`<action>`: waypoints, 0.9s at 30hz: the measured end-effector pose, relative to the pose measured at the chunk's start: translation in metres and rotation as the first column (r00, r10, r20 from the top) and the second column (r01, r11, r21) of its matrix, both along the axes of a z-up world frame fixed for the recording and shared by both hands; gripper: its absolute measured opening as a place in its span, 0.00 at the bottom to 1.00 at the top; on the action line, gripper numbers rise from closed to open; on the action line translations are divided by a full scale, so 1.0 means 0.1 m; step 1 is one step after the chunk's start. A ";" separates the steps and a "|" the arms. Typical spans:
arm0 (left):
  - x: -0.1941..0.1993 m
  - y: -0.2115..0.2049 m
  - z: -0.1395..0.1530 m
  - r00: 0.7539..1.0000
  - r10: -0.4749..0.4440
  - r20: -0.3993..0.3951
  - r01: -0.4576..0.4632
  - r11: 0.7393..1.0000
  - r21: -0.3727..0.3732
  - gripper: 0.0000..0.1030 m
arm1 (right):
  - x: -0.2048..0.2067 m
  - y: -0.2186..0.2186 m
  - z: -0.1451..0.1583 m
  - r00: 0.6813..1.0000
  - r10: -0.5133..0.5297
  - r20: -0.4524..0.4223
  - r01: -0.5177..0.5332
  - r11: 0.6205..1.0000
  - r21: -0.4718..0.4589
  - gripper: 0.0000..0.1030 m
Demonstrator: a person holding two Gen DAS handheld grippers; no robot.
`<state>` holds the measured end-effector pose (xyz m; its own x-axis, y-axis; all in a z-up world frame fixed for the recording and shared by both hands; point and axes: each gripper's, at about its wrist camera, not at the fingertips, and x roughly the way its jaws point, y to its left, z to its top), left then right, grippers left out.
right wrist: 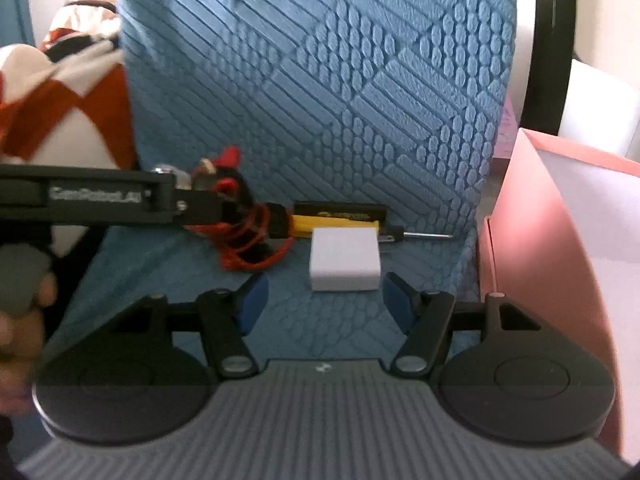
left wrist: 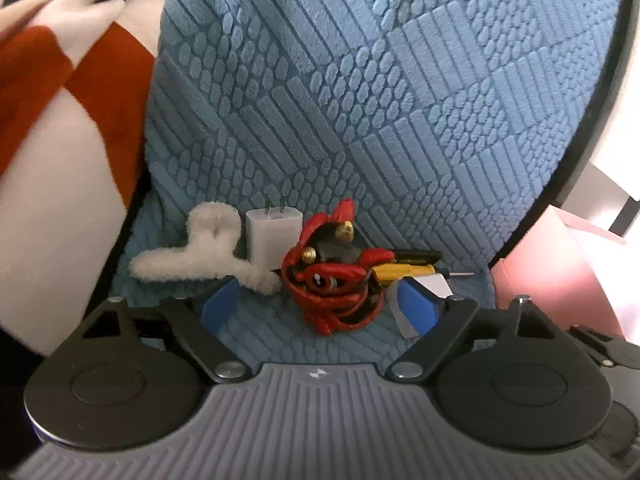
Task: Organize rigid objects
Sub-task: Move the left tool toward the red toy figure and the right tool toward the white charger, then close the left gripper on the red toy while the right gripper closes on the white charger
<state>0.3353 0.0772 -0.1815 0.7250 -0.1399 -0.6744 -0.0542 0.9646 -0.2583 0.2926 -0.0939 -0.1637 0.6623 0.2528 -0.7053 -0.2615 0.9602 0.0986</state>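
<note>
Small objects lie on a blue textured cushion (left wrist: 360, 100). A red and black coiled cable bundle (left wrist: 332, 280) sits between the open fingers of my left gripper (left wrist: 318, 308), untouched as far as I can see. Behind it stand a white plug adapter (left wrist: 272, 236) and a fluffy white piece (left wrist: 192, 256). A yellow and black screwdriver (left wrist: 404, 266) lies to the right. In the right wrist view, my right gripper (right wrist: 324, 306) is open just in front of a white box (right wrist: 345, 258). The screwdriver (right wrist: 340, 222) and the cable bundle (right wrist: 252, 240) lie beyond. The left gripper's body (right wrist: 100, 200) reaches in from the left.
A pink box (right wrist: 552, 240) stands at the right edge of the cushion, also seen in the left wrist view (left wrist: 560, 272). A red, white and black blanket (left wrist: 60, 120) lies at the left. A black curved chair frame (right wrist: 548, 40) rims the cushion.
</note>
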 end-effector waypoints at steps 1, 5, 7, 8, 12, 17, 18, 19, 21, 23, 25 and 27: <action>0.04 0.01 -0.02 1.000 0.002 -0.001 -0.002 1.000 -0.015 0.85 | 0.05 0.01 -0.03 1.000 0.000 -0.009 0.000 1.000 0.002 0.64; 0.17 0.04 -0.07 1.000 -0.013 -0.004 0.012 0.998 -0.062 0.83 | 0.24 0.09 -0.14 1.000 -0.002 -0.015 0.002 0.999 -0.042 0.63; 0.24 0.02 -0.10 1.000 -0.019 -0.003 0.019 0.998 -0.054 0.83 | 0.33 0.11 -0.19 1.000 -0.003 -0.017 0.002 0.998 -0.062 0.63; 0.27 0.00 -0.11 1.000 -0.019 -0.005 0.018 0.999 -0.046 0.81 | 0.38 0.12 -0.22 1.000 -0.007 -0.025 0.006 0.998 -0.066 0.63; 0.38 -0.05 -0.18 0.999 -0.043 -0.009 0.043 0.999 -0.034 0.75 | 0.56 0.08 -0.30 0.995 -0.039 -0.096 0.036 0.999 -0.032 0.63; 0.49 -0.07 -0.24 0.999 -0.047 -0.012 0.046 0.998 -0.045 0.72 | 0.69 0.06 -0.38 0.987 -0.072 -0.146 0.069 0.997 -0.030 0.59; 0.51 -0.07 -0.26 0.999 -0.043 -0.018 0.042 0.998 -0.053 0.71 | 0.71 0.06 -0.39 0.985 -0.071 -0.156 0.068 0.997 -0.024 0.57; 0.55 -0.07 -0.28 0.999 -0.041 -0.021 0.040 0.997 -0.059 0.71 | 0.72 0.07 -0.40 0.985 -0.068 -0.158 0.065 0.998 -0.022 0.56; 0.60 -0.08 -0.32 0.999 -0.037 -0.028 0.035 0.998 -0.058 0.69 | 0.74 0.10 -0.41 0.987 -0.060 -0.152 0.056 0.998 -0.033 0.56; 0.63 -0.08 -0.35 0.999 -0.035 -0.032 0.033 0.998 -0.052 0.68 | 0.76 0.11 -0.43 0.986 -0.055 -0.156 0.051 0.998 -0.029 0.53; 0.67 -0.10 -0.38 0.999 -0.033 -0.037 0.031 0.998 -0.048 0.67 | 0.78 0.14 -0.43 0.986 -0.051 -0.160 0.047 0.999 -0.028 0.52; 0.70 -0.11 -0.41 0.999 -0.027 -0.044 0.025 0.998 -0.053 0.64 | 0.79 0.17 -0.44 0.986 -0.044 -0.160 0.038 0.998 -0.045 0.51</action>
